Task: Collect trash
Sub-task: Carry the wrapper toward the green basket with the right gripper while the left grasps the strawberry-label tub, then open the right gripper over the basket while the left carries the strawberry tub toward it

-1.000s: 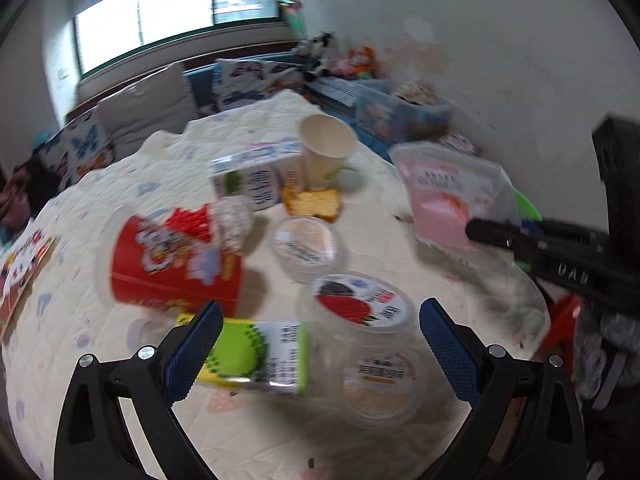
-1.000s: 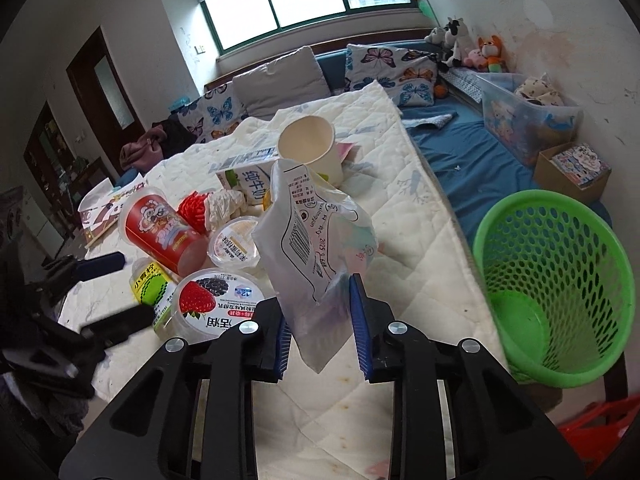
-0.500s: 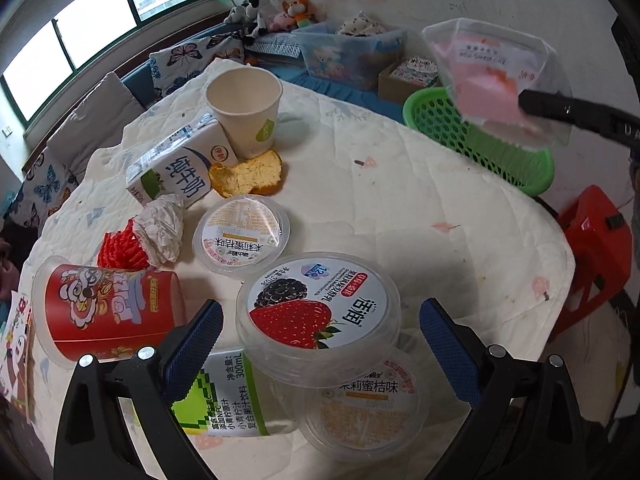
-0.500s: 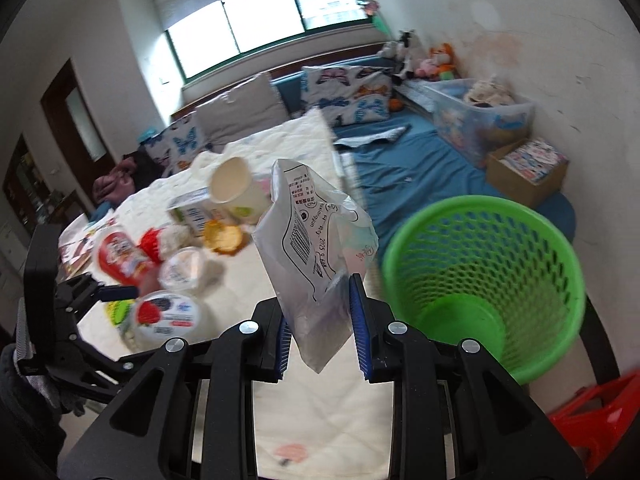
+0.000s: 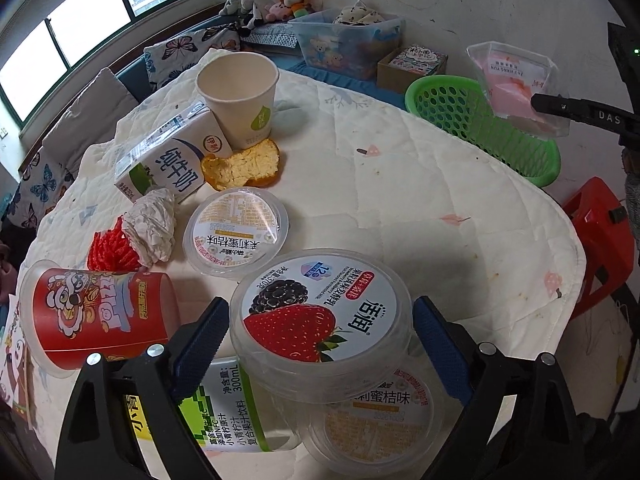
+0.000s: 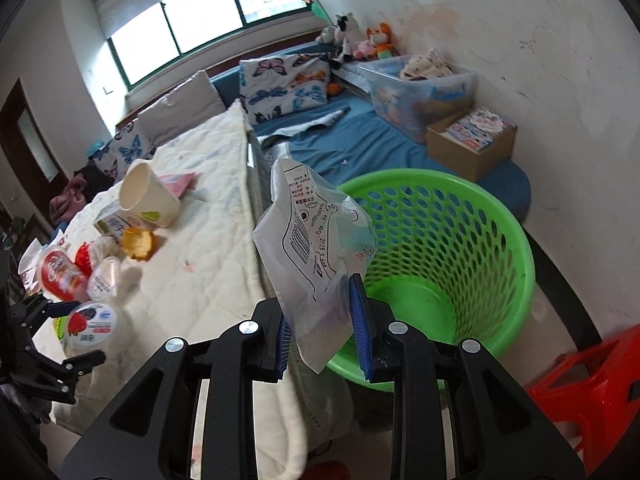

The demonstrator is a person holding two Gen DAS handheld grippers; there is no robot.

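Your right tool [image 6: 320, 328] is clamped on a crumpled plastic wrapper [image 6: 314, 248], which hangs near the rim of the green basket [image 6: 500, 248], toward nine o'clock of its mouth, so the drop looks close but is not yet made. The basket's floor shows bare green, so as far as you can see nothing is collected yet. Your left tool [image 5: 320, 344] has its jaws spread wide on either side of the strawberry yogurt tub [image 5: 320, 316], with visible gaps on both sides, so it grips nothing yet. Almost all the work is left on the bench [image 5: 420, 184]: that tub sits on another clear cup [image 5: 380, 412] at six o'clock, a green juice carton [image 5: 224, 404] lies at seven, a red cup [image 5: 96, 312] on its side at eight, a lidded cup [image 5: 236, 228] near the middle, crumpled tissue [image 5: 154, 224] against red netting [image 5: 110, 250] at nine, and a milk carton [image 5: 172, 160], bread piece [image 5: 244, 164] and paper cup [image 5: 240, 96] toward eleven.
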